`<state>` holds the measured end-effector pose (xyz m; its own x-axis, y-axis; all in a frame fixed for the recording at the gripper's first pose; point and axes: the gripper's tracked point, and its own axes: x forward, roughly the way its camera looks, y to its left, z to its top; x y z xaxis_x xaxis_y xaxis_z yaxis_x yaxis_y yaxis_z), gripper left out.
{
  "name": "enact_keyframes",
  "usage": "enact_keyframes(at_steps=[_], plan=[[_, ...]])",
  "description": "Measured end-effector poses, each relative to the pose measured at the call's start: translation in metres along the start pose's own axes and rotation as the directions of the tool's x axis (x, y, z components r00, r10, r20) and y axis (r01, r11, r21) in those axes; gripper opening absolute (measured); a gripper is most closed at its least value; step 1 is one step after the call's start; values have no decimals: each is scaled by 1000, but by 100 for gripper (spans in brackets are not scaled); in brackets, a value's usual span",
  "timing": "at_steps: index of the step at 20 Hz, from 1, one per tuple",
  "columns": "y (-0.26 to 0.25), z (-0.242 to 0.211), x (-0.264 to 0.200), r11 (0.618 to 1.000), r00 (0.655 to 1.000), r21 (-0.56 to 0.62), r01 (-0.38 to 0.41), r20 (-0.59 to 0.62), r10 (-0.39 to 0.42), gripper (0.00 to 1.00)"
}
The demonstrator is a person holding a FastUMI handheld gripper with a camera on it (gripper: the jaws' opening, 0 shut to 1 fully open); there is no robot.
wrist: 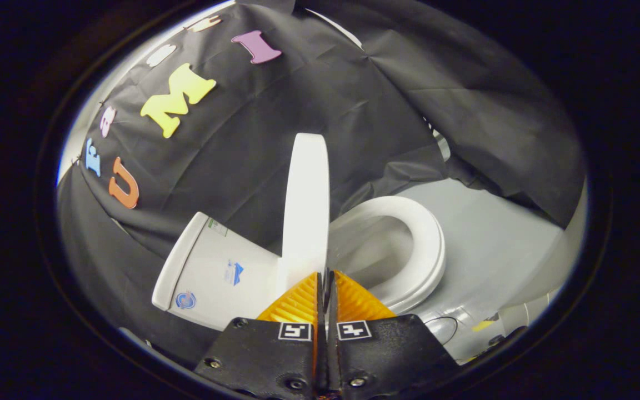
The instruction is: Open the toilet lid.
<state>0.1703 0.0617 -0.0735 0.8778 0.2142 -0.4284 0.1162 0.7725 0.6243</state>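
The white toilet lid (306, 205) stands raised, rising just ahead of my fingers between the tank (214, 272) and the bowl. My gripper (325, 273) is shut, its tips pressed together with nothing visible between them. The tips sit right at the lid's near end, beside its bowl-side edge; whether they touch it I cannot tell. The white seat ring (423, 250) lies down on the bowl (370, 253), uncovered, on the far side of the lid from the tank.
The white tank carries a few small stickers. Black cloth walls hang close behind the toilet. Grey floor (492, 239) spreads beyond the seat, with a thin cable (443, 328) lying on it near the fingers.
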Motion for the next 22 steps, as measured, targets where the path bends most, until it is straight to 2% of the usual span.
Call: enact_keyframes(at_steps=[15, 22], plan=[[73, -9, -10, 982, 999, -191, -7, 45, 16, 6], [106, -17, -10, 947, 997, -322, 14, 73, 10, 8]])
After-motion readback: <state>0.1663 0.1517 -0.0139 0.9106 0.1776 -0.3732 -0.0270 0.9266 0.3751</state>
